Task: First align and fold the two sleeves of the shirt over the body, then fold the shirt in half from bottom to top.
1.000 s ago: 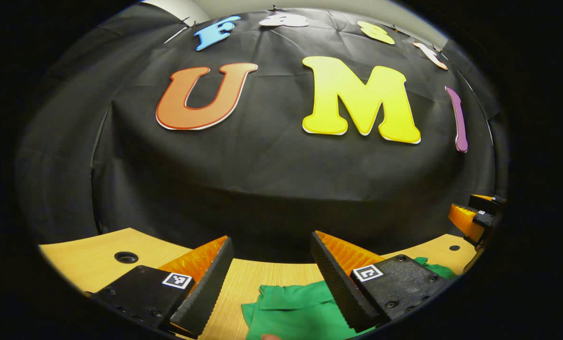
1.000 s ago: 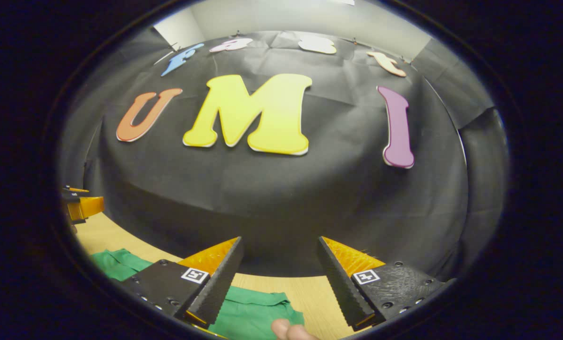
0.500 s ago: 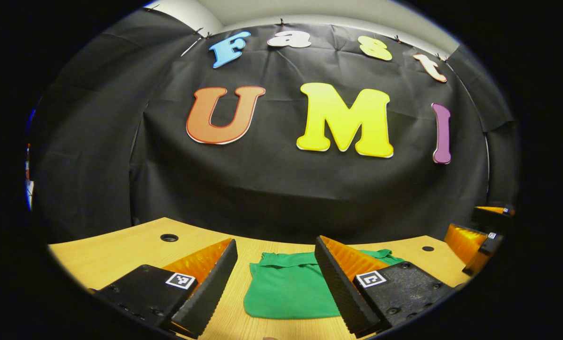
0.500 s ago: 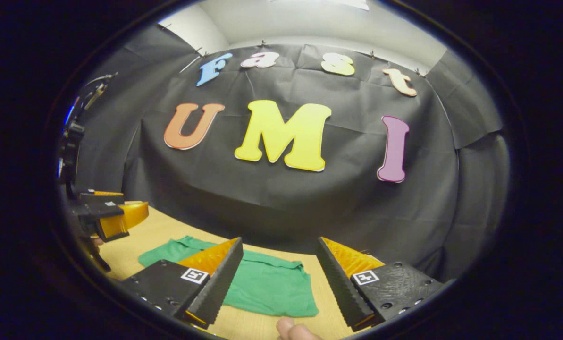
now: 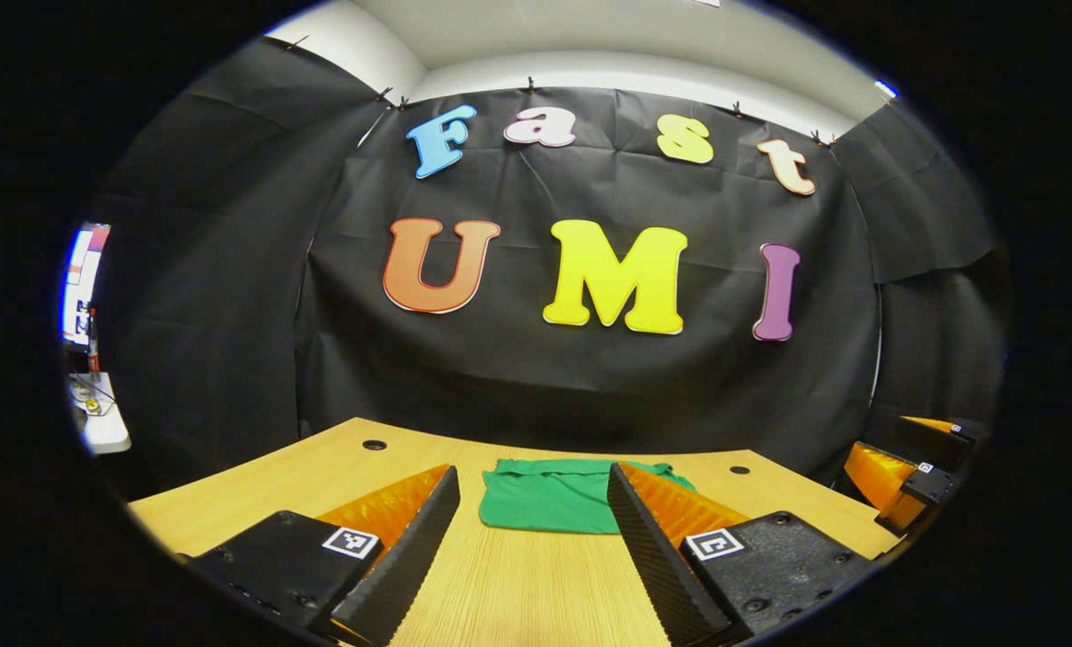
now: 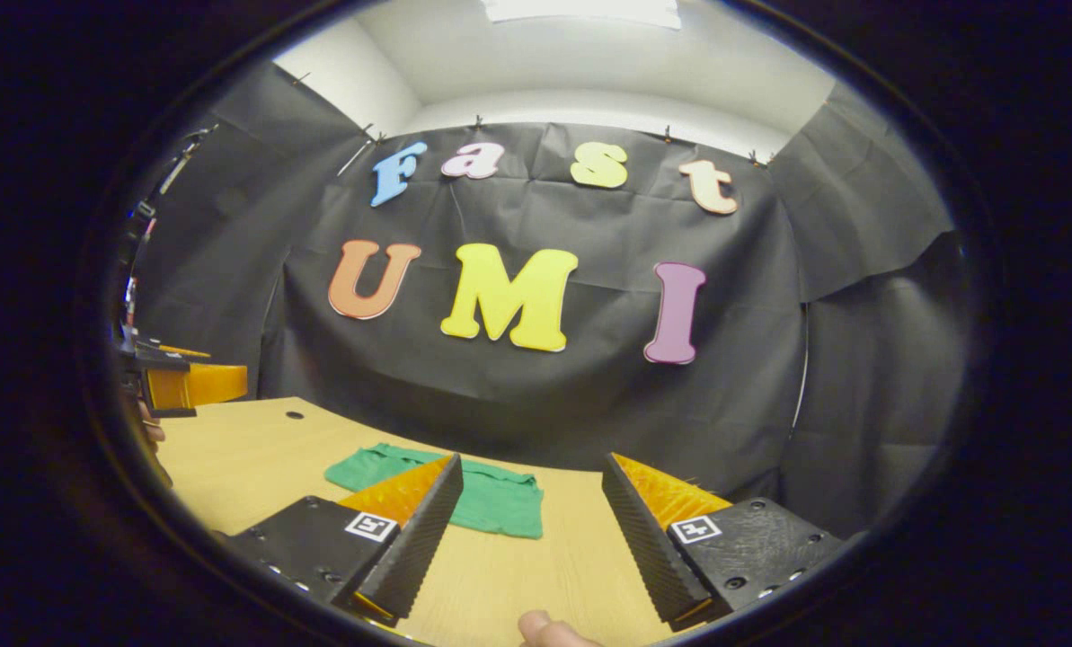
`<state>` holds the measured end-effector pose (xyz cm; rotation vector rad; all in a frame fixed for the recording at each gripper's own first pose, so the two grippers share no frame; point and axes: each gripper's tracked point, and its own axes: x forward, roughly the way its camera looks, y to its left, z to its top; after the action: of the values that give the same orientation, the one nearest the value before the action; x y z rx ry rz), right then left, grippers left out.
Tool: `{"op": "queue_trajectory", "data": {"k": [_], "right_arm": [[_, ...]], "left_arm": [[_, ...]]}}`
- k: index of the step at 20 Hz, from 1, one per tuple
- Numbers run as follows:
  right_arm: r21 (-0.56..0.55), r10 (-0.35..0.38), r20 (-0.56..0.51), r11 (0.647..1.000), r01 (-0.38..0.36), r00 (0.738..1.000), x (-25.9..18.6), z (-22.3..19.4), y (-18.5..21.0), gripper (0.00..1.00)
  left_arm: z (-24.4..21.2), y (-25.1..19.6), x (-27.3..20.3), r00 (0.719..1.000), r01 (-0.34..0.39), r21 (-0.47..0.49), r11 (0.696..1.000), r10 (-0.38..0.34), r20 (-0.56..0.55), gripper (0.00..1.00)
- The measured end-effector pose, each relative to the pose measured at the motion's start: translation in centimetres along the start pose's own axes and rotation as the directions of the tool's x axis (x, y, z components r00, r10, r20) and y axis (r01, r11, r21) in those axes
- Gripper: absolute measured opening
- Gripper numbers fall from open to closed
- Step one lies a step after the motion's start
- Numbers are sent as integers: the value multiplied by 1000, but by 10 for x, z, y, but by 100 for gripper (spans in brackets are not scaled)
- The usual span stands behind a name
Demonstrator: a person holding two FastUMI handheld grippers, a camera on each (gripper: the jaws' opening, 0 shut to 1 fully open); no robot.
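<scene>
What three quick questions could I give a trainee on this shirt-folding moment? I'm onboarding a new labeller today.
1. True or false: the left gripper is shut on the shirt.
2. Where does the shirt lie? A. folded on the table, ahead of both grippers; B. hanging on the booth wall; C. clamped in the right gripper.
3. Fill in: in the right gripper view, a fingertip shows at the ____ edge.

Key: 1 false, both grippers are open and apart from the shirt. 2 A. 3 bottom.
</scene>
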<state>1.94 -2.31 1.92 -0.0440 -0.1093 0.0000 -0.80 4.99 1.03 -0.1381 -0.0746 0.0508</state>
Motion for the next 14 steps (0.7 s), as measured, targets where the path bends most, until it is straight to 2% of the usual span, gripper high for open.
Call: {"op": "queue_trajectory", "data": {"k": [2, 4, 6, 9, 10, 14], "right_arm": [[-22, -36, -12, 999, 35, 999, -35, 6, -23, 94], [-35, -90, 4, 995, 90, 996, -62, 15, -43, 96], [-12, -101, 32, 995, 101, 994, -87, 24, -48, 92], [-26, -135, 53, 990, 137, 989, -103, 26, -54, 96], [-30, -139, 46, 990, 140, 989, -105, 24, -51, 96], [49, -74, 32, 996, 72, 997, -108, 30, -18, 94]], "left_arm": [[8, -7, -33, 1000, 13, 8, 1000, -13, 1, 100], [11, -13, -58, 1000, 15, 11, 1000, -15, 8, 100], [6, -13, -76, 1000, 3, 20, 1000, -3, 1, 100], [-1, -23, -89, 999, 45, 9, 999, -44, -13, 100], [4, -24, -90, 998, 55, 9, 998, -55, 1, 100], [9, -18, -94, 997, 81, 24, 996, -82, 17, 100]]}}
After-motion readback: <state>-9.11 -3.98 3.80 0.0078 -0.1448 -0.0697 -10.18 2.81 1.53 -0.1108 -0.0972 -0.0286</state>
